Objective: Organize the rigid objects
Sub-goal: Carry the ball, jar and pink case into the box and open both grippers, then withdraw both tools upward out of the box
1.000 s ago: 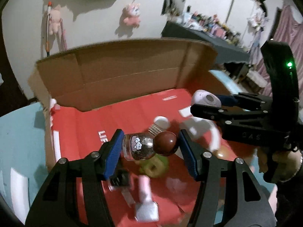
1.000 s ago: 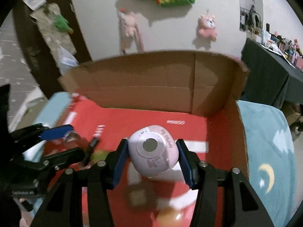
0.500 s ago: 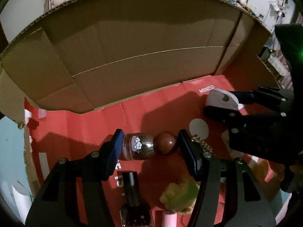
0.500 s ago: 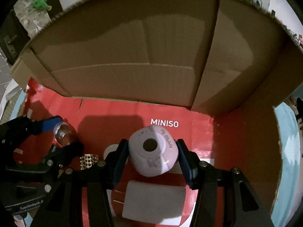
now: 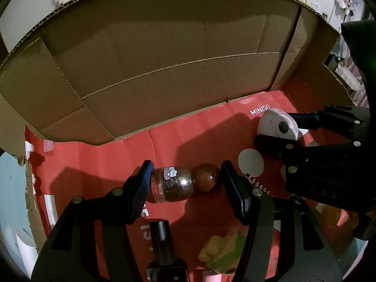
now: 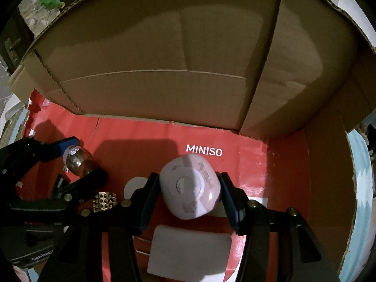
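My left gripper [image 5: 185, 184] is shut on a small glitter bottle [image 5: 172, 184] with a round brown cap [image 5: 206, 181], held sideways low over the red floor of a cardboard box [image 5: 164, 61]. My right gripper [image 6: 188, 191] is shut on a rounded pink case [image 6: 190, 189] with a grey disc on its face, also low inside the box near the MINISO print [image 6: 204, 150]. In the left wrist view the pink case [image 5: 278, 127] and right gripper [image 5: 282, 129] sit to the right. In the right wrist view the bottle [image 6: 77, 161] and left gripper [image 6: 80, 159] are at the left.
On the red box floor lie a dark nail polish bottle [image 5: 164, 251], a yellow-green toy [image 5: 221, 249], a white round disc [image 5: 250, 162], a studded hair clip [image 6: 104, 201] and a white rectangular piece [image 6: 188, 251]. Tall brown box walls [image 6: 164, 47] rise behind and at the right.
Both grippers dropped from above the box rim down into it and tilted downward, carrying the bottle and the pink case; over the last half second they barely moved.
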`<state>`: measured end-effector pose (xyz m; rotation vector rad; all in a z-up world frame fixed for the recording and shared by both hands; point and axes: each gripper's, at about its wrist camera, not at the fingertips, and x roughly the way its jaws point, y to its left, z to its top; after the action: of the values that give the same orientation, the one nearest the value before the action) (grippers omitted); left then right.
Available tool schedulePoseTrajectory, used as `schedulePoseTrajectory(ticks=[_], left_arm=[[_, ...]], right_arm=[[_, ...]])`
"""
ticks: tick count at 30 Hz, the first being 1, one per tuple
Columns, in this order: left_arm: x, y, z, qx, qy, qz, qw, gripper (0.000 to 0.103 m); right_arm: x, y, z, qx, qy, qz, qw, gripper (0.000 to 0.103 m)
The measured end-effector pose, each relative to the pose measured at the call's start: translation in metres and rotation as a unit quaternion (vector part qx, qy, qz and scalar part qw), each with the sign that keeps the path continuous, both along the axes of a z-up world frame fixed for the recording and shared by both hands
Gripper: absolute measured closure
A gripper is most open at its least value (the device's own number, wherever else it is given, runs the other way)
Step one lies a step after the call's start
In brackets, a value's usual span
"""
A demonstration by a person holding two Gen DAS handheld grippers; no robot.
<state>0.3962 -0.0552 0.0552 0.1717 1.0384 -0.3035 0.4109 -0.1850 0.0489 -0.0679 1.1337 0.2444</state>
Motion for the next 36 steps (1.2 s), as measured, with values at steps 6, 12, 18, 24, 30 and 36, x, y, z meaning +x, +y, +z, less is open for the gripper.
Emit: schedulePoseTrajectory(ticks=[6,12,18,24,30,36], left_arm=[[-0.003,-0.002,0.003,0.002,-0.010,-0.004,0.9999,0.043],[-0.013,0.002,0.014,-0.005,-0.027,0.000,0.9996,0.035],[-0.035,0.010,0.036,-0.014,-0.062,0.016,0.9979,0.028],[-0.078,0.024,0.061,-0.037,-0.101,0.040,0.9933,0.020],[-0.134,0.031,0.094,-0.042,-0.162,0.063,0.9840,0.012],[-0.191,0.041,0.109,-0.034,-0.219,0.098,0.9702,0.006]], right_arm=[[0.000,0.000,0.000,0.007,0.002,-0.003,1.000,0.048],[-0.001,-0.009,0.005,0.014,0.000,-0.010,1.000,0.047],[-0.015,-0.013,0.029,0.019,-0.024,-0.014,0.999,0.037],[-0.055,-0.015,0.065,0.016,-0.073,-0.017,0.997,0.023],[-0.103,-0.019,0.093,0.022,-0.116,-0.019,0.993,0.010],[-0.156,-0.017,0.101,0.015,-0.169,-0.018,0.985,0.001]])
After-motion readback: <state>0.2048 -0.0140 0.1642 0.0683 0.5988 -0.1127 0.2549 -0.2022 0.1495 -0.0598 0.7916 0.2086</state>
